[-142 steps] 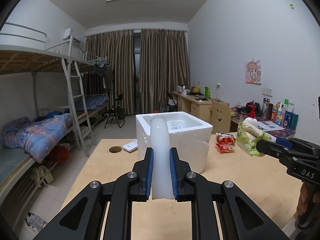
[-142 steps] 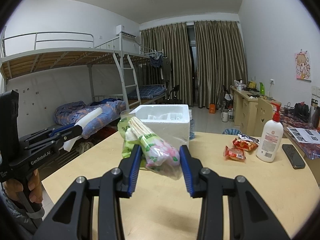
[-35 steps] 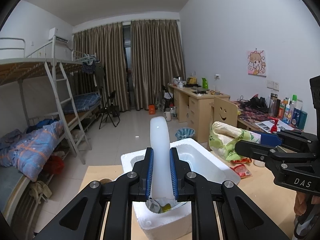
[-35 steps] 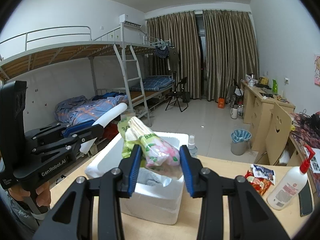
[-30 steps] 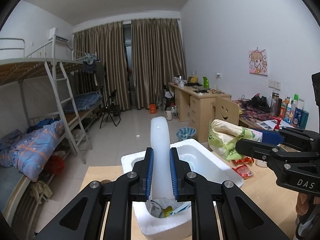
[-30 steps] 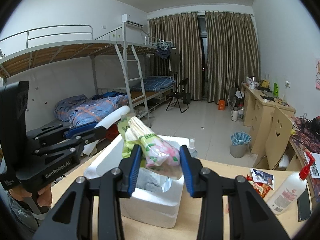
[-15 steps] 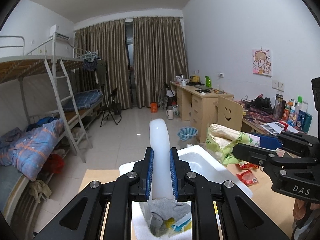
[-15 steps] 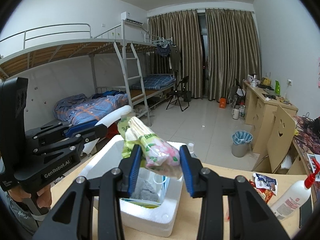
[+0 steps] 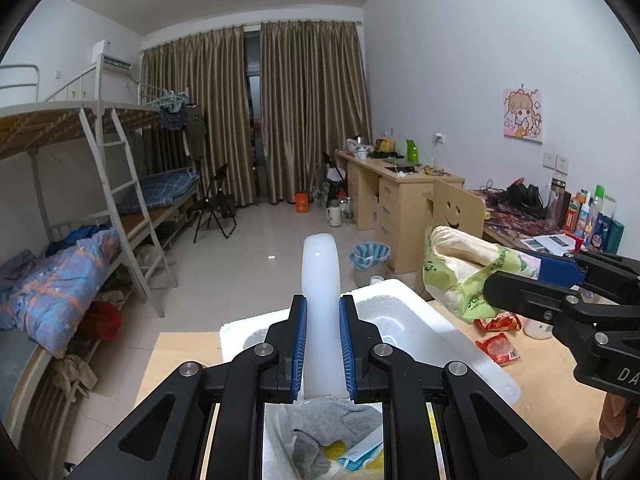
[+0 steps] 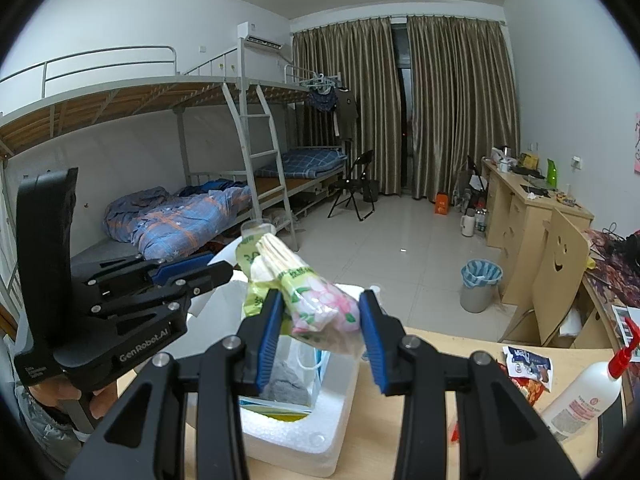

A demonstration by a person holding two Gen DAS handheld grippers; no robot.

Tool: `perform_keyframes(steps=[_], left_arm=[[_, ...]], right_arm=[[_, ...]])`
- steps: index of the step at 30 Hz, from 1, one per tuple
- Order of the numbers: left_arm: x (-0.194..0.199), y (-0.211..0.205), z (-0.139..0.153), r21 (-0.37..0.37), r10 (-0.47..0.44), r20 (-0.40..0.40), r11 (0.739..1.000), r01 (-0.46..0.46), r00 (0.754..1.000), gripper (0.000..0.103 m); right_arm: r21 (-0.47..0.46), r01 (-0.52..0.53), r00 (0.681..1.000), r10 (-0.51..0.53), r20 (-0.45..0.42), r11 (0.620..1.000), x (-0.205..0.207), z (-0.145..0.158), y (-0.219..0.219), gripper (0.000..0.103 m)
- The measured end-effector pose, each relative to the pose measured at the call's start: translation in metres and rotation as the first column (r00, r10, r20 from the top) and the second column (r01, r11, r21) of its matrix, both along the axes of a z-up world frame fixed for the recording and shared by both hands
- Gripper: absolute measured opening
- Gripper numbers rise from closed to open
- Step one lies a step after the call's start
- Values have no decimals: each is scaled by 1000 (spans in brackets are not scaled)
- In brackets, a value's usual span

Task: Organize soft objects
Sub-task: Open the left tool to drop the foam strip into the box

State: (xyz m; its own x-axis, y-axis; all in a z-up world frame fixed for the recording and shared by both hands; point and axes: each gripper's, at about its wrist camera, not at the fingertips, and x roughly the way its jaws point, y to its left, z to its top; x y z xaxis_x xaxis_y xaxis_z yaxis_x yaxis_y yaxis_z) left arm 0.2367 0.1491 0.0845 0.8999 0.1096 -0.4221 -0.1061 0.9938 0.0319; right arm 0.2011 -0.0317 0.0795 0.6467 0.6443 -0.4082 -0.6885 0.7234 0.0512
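Observation:
My left gripper [image 9: 323,356] is shut on a white foam tube [image 9: 321,304] and holds it upright over the white foam box [image 9: 404,316] on the wooden table. My right gripper [image 10: 322,334] is shut on a green and pink tissue pack [image 10: 308,292] above the same box [image 10: 304,440]. The pack also shows in the left wrist view [image 9: 464,276], to the right of the tube. Inside the box lie a grey cloth [image 9: 336,428] and colourful packets. The left gripper shows at the left of the right wrist view [image 10: 212,270].
Red snack packets [image 9: 498,346] and a white pump bottle [image 10: 584,396] lie on the table [image 9: 560,400] right of the box. A smiley-face chair [image 9: 456,208], a desk, a bin [image 10: 480,284] and bunk beds [image 10: 200,208] stand beyond the table.
Both grippers have moved forward and over the foam box with their loads still held. The inside of the box, with the grey cloth, has come into view beneath them.

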Motion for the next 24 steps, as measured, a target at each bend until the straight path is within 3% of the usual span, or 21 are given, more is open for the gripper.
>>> perform_keyframes(steps=[12,24], left_arm=[[11,-2,-8,15,-18,-40,1000,18,999,17],[21,-3,-19,8,-16,-77,1000,16,997,26]], right_arm=[[-3,13,1000,-13,17,1000,0,8,3,44],[9,35,999,-35,29,999,-1,11,-2,44]])
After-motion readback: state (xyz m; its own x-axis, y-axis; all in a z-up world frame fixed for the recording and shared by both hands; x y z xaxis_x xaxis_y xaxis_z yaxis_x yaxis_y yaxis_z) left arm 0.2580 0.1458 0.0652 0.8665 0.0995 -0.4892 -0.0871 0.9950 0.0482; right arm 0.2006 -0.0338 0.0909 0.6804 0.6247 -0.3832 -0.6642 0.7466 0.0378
